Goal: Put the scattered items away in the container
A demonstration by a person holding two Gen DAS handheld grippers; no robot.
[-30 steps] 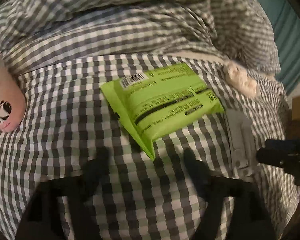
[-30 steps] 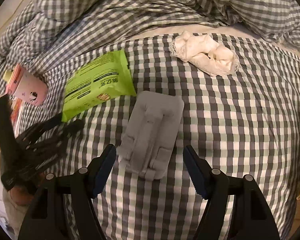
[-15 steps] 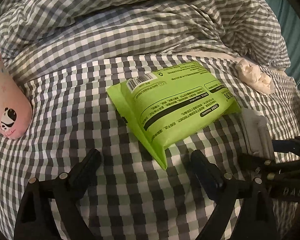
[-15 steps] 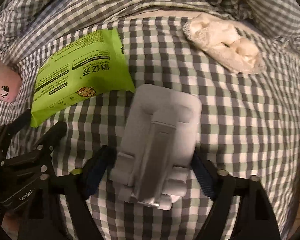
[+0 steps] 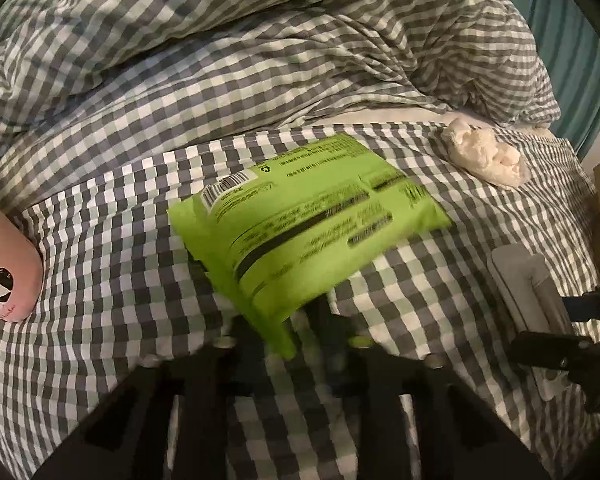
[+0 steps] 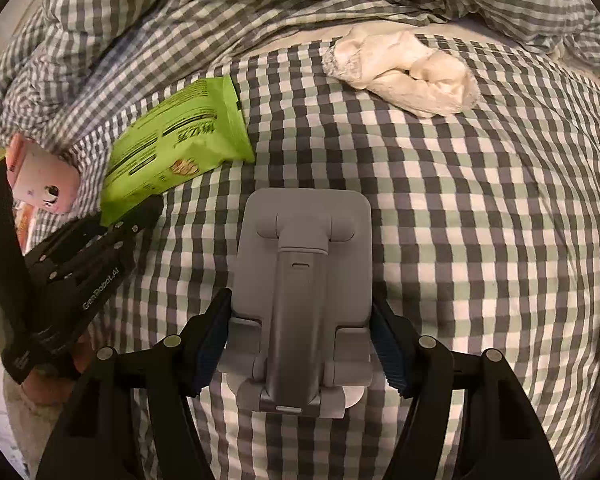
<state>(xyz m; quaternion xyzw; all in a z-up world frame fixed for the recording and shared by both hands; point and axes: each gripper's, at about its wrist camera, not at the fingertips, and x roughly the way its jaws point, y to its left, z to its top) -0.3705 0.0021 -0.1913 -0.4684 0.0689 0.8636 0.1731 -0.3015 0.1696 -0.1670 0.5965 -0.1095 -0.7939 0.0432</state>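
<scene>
A green wipes packet [image 5: 300, 232] lies on the checked bedsheet. My left gripper [image 5: 288, 344] is closed on its near corner, blurred by motion. It also shows in the right wrist view [image 6: 176, 152], with my left gripper [image 6: 140, 216] at its lower edge. My right gripper [image 6: 300, 344] is shut on a grey folding phone stand [image 6: 300, 292], one finger on each side of its base. The stand [image 5: 528, 288] shows at the right of the left wrist view. No container is in view.
A crumpled white sock [image 6: 404, 68] lies at the back right of the sheet and shows in the left wrist view [image 5: 484, 152]. A pink panda bottle [image 6: 44, 180] lies at the left, also visible in the left wrist view [image 5: 4, 280]. A rumpled checked duvet [image 5: 260, 48] is piled behind.
My left gripper moved forward and closed on the packet's near corner. My right gripper advanced and closed on the grey stand's sides.
</scene>
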